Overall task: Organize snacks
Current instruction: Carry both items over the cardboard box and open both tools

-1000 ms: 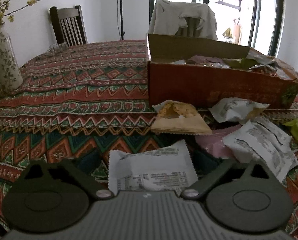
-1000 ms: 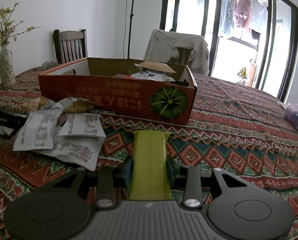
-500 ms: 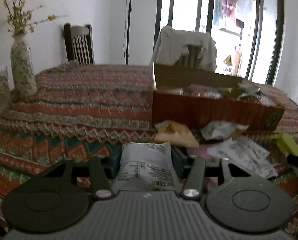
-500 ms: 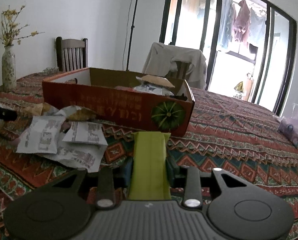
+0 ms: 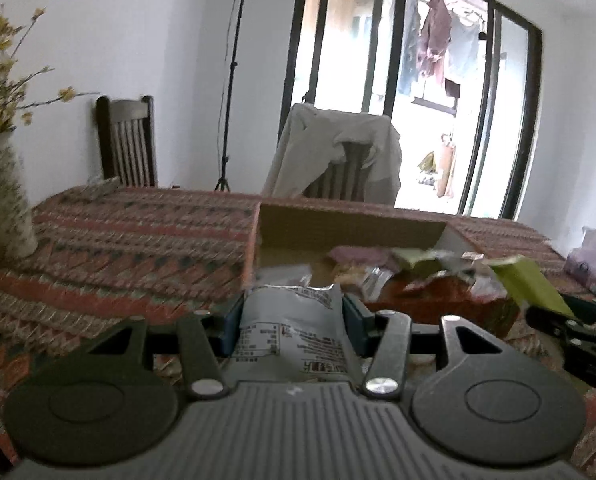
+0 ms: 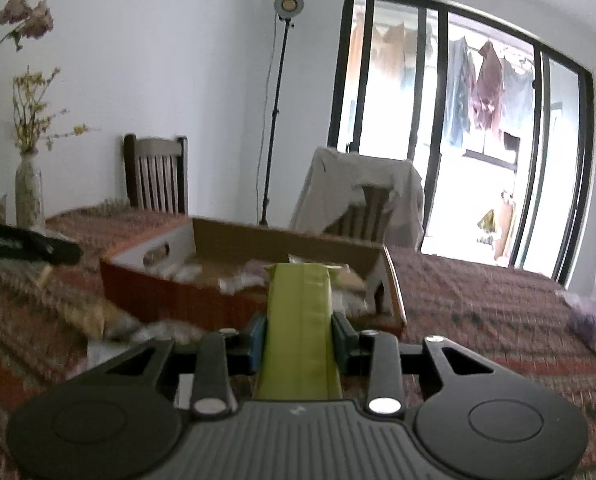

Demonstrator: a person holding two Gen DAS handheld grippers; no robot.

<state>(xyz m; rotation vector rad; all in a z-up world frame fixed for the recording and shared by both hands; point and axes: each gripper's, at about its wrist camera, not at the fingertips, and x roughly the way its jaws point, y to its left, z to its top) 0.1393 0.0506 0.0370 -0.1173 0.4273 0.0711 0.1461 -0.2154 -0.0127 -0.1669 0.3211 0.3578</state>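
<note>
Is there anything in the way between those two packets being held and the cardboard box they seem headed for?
Nothing visible blocks either. The left gripper holds the silver packet just before the cardboard box; the right gripper holds the green packet likewise. The box is open-topped, with snacks already inside.

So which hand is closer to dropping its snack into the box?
Probably the left. Its gripper holds the white packet right at the cardboard box edge. The right gripper, with the green packet, sits a little further back.
</note>
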